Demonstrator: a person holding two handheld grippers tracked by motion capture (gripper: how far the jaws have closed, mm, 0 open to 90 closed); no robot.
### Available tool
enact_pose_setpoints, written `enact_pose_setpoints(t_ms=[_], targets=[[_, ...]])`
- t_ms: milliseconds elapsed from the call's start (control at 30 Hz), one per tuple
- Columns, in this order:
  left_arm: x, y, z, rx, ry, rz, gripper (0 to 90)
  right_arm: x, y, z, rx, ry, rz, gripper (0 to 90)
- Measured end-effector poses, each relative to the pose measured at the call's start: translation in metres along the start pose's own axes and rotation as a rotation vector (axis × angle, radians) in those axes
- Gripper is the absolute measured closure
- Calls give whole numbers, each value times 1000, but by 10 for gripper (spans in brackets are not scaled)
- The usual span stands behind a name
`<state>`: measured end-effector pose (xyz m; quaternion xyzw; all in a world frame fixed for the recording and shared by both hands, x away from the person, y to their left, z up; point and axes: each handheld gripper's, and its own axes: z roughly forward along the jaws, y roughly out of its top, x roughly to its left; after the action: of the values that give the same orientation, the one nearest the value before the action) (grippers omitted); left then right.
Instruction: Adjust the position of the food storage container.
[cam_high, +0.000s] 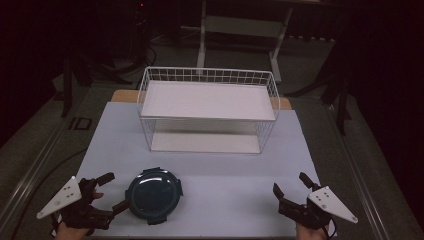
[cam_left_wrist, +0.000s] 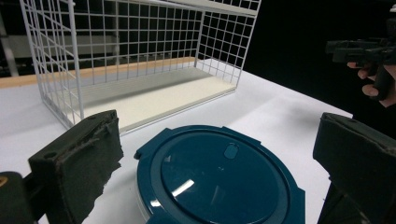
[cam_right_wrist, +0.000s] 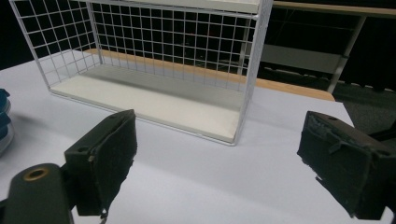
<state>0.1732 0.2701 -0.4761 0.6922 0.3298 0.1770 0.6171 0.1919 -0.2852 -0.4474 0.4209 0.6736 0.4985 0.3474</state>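
A round dark-blue lidded container sits near the counter's front edge, toward its left corner, in front of a white wire rack standing at the back. The left hand-held gripper has its jaws spread wide just beside the container, one tip close to its rim, gripping nothing. The right hand-held gripper hovers at the front right corner, jaws wide apart and empty.

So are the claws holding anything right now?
No, nothing is held. The left claw stands open beside the blue lidded container, and the right claw is open over the bare table.
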Motion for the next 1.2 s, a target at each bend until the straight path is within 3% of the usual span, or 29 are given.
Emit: enact_pose_setpoints(t_ms=[167,433,533,600,733,800,900,933,967,1033,1067,1100,1133,1167,1200], targets=[[-2,1,0,1,-4,10,12,1,1,-1,-1,3,-1,114],[-5,23,-2,40,-17,79,13,3,2,-3,-8,11,2,114],[1,29,-7,75,-20,64,13,3,2,-3,-11,13,0,114],[5,30,-9,105,13,50,12,4,3,-3,-10,15,0,114],[14,28,-13,151,6,21,13,5,3,-2,-8,20,-1,114],[15,26,-14,192,2,29,14,5,3,-1,-7,24,-1,114],[17,21,-14,248,-31,44,110,5,2,0,-4,28,0,114],[18,19,-14,263,-32,51,164,5,2,0,-1,28,0,114],[21,15,-14,291,-47,48,278,5,2,1,2,30,-1,114],[22,13,-14,299,-45,55,387,6,1,1,2,32,-1,114],[24,12,-14,313,-53,56,387,6,1,1,2,32,-1,114],[25,10,-13,329,-47,62,472,6,2,1,-1,32,0,114],[26,8,-13,340,-46,66,472,6,2,1,-1,32,0,114],[27,7,-12,354,-54,59,555,6,2,1,-2,32,1,114],[27,6,-11,374,-45,57,555,6,2,1,-2,32,1,114]])
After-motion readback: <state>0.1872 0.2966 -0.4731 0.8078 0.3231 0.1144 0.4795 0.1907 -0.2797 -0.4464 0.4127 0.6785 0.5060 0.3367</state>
